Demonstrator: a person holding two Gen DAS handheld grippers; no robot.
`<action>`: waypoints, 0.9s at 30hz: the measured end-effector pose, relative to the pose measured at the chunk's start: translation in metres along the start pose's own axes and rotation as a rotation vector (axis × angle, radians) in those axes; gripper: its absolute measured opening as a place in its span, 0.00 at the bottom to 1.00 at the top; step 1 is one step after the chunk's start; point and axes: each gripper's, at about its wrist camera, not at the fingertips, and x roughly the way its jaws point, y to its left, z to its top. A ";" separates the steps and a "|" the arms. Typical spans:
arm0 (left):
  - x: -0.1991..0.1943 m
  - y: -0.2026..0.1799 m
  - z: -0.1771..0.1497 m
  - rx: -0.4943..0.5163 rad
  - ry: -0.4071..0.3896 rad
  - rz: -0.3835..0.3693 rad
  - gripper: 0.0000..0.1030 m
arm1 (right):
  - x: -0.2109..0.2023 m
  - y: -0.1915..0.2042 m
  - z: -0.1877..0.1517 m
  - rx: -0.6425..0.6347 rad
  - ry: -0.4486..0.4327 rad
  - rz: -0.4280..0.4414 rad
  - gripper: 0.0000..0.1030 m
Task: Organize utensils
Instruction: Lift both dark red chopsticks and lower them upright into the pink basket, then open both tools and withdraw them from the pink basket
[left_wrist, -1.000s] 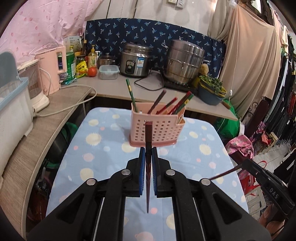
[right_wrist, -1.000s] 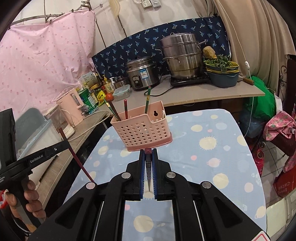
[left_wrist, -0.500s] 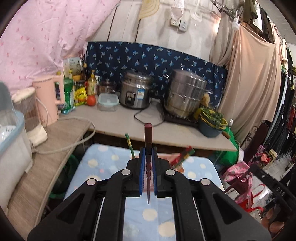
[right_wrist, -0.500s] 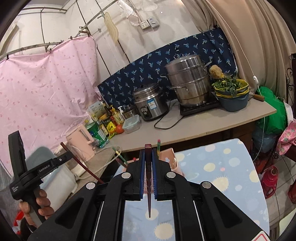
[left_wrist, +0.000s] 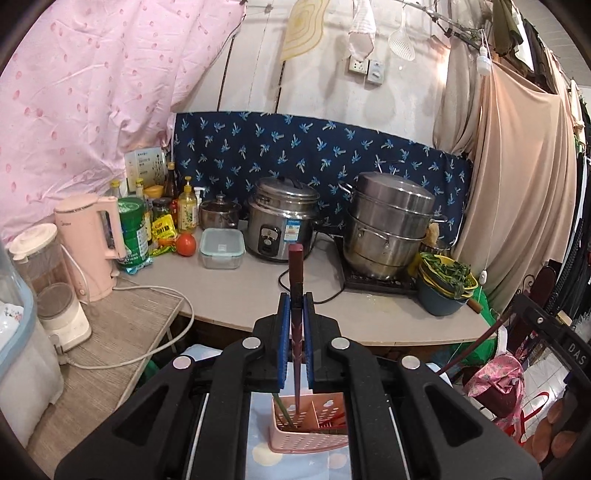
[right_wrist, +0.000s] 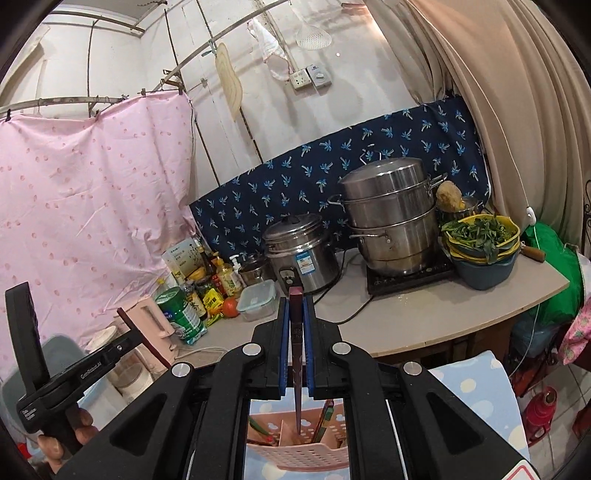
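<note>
Two held chopsticks (left_wrist: 296, 280), one basket (left_wrist: 310, 437), perhaps six chopsticks inside.

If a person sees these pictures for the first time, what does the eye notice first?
First, the dark red chopstick clamped upright in the left gripper, its tip above the pink basket below. Behind, the steel steamer pot and rice cooker stand on the counter.

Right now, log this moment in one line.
left gripper: shut on chopstick | right gripper: shut on chopstick | both tips above pink basket | neither inserted
</note>
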 end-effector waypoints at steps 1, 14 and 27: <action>0.005 0.001 -0.001 -0.001 0.006 0.000 0.07 | 0.008 0.000 -0.004 -0.006 0.014 -0.007 0.07; 0.062 0.008 -0.044 -0.028 0.139 -0.003 0.07 | 0.065 -0.005 -0.053 -0.032 0.174 -0.023 0.07; 0.058 0.005 -0.057 -0.023 0.143 0.022 0.33 | 0.061 -0.007 -0.068 -0.032 0.206 -0.013 0.25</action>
